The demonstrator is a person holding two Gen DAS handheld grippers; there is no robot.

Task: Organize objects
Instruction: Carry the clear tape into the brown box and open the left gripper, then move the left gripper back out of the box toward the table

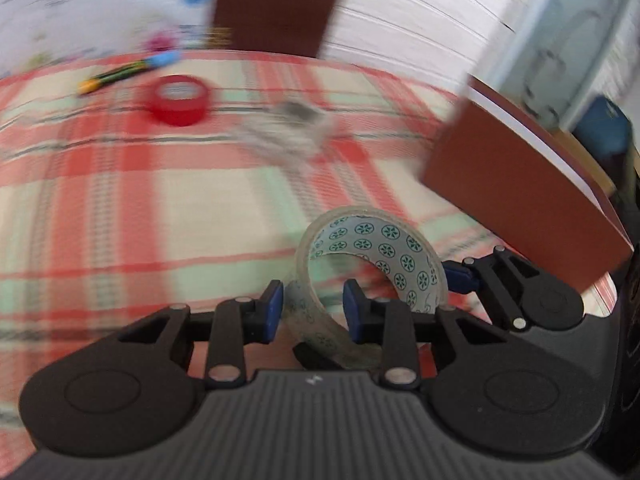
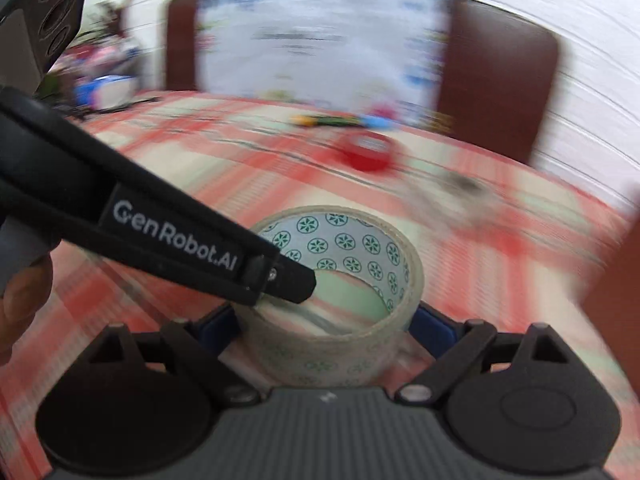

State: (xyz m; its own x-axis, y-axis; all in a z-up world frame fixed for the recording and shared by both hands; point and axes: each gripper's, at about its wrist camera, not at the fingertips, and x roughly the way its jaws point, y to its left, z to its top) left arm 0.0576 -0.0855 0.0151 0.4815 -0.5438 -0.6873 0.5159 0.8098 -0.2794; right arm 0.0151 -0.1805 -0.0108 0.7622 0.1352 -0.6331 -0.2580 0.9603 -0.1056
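A clear tape roll (image 1: 372,276) with a green flower-print core is held over the plaid tablecloth (image 1: 120,200). My left gripper (image 1: 314,312) is shut on the tape roll's wall, one blue pad outside and one inside the ring. My right gripper (image 2: 326,324) is shut on the same tape roll (image 2: 340,280), its blue pads pressing the outer sides. The left gripper's finger (image 2: 180,244) reaches into the ring in the right wrist view, and the right gripper's finger (image 1: 520,292) shows in the left wrist view. Both views are motion-blurred.
A red tape roll (image 1: 178,100) and a marker with a blue cap (image 1: 128,70) lie at the far side. A blurred grey object (image 1: 288,128) lies mid-table. Brown chairs (image 1: 280,4) stand behind and to the right (image 1: 532,200).
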